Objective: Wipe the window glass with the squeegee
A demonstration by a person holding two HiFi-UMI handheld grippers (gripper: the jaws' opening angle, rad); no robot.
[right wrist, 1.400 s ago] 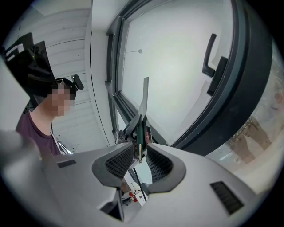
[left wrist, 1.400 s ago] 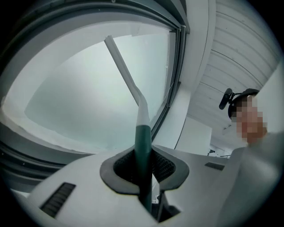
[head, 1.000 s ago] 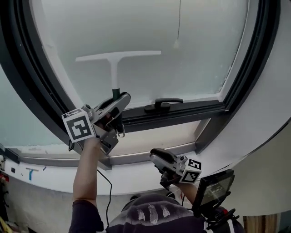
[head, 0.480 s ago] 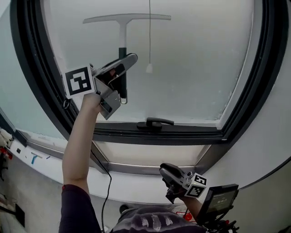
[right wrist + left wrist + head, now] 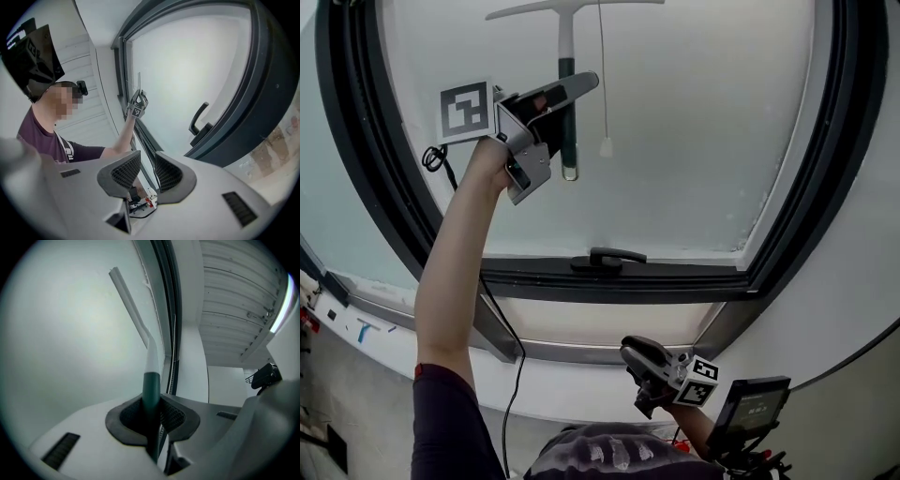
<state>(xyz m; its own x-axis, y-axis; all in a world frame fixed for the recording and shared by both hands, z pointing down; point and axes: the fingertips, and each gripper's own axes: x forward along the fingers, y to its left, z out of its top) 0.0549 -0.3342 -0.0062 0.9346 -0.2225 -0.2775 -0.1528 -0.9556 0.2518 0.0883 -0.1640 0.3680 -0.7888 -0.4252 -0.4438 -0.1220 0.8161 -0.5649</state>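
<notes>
The squeegee [image 5: 567,84] has a white T-shaped blade [image 5: 572,7] and a dark green handle, and it lies against the frosted window glass [image 5: 712,122] high up. My left gripper [image 5: 574,94] is shut on the green handle, arm stretched upward. In the left gripper view the handle [image 5: 151,385] stands clamped between the pads of the left gripper [image 5: 152,416], and the blade [image 5: 129,305] slants up across the glass. My right gripper [image 5: 637,356] hangs low by the sill, open and empty; the right gripper [image 5: 140,171] shows a clear gap between its pads.
A dark window handle [image 5: 609,258] sits on the lower frame. A blind cord with a white pull [image 5: 606,147] hangs just right of the squeegee. The dark frame [image 5: 825,169] curves round the pane. A small screen [image 5: 750,408] is at the lower right.
My left gripper has carried the squeegee up the glass, so the blade now sits at the top of the view. The right gripper has stayed low near the sill.
</notes>
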